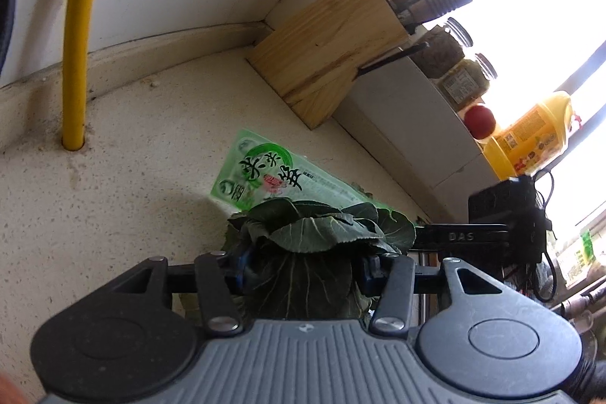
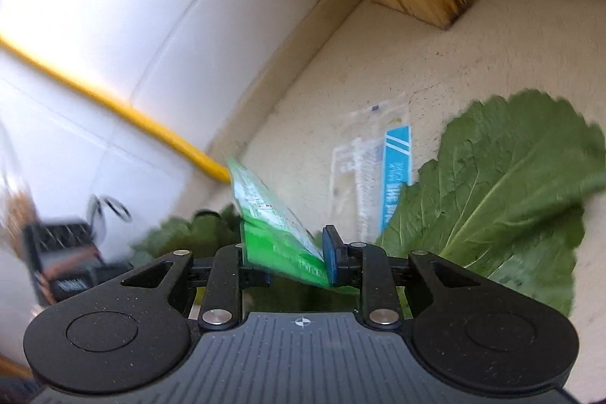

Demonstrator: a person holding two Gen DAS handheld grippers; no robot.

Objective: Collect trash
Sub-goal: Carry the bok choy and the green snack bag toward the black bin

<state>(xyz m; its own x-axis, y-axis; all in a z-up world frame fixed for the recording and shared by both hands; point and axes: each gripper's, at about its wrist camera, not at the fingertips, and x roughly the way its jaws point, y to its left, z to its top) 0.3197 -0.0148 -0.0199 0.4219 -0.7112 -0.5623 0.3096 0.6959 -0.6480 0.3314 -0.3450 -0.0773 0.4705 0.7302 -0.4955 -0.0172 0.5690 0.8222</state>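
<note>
Left gripper (image 1: 303, 269) is clamped on a bunch of dark wilted leaves (image 1: 322, 233), which hang between the blue pads and block most of the view below. Right gripper (image 2: 288, 258) has a green wrapper (image 2: 272, 226) between its pads, jaws closed down on the wrapper's near end; the rest sticks up and away, tilted left, so its long axis runs roughly along the fingers. Right view is motion-blurred, so I can't tell how firm that hold is. In the left view the same green wrapper (image 1: 261, 173) lies just beyond the leaves on the counter (image 1: 132, 146), toward the wooden knife block (image 1: 325, 52). Still loose on the counter: a clear wrapper with a blue stripe (image 2: 378, 173) straight ahead of the right gripper, and a big green leaf (image 2: 511, 184) to its right, overlapping the stripe's edge. Right gripper is clearly nearer to both. My guess is both grippers must unload first, since both are full. No bin in either view.
</note>
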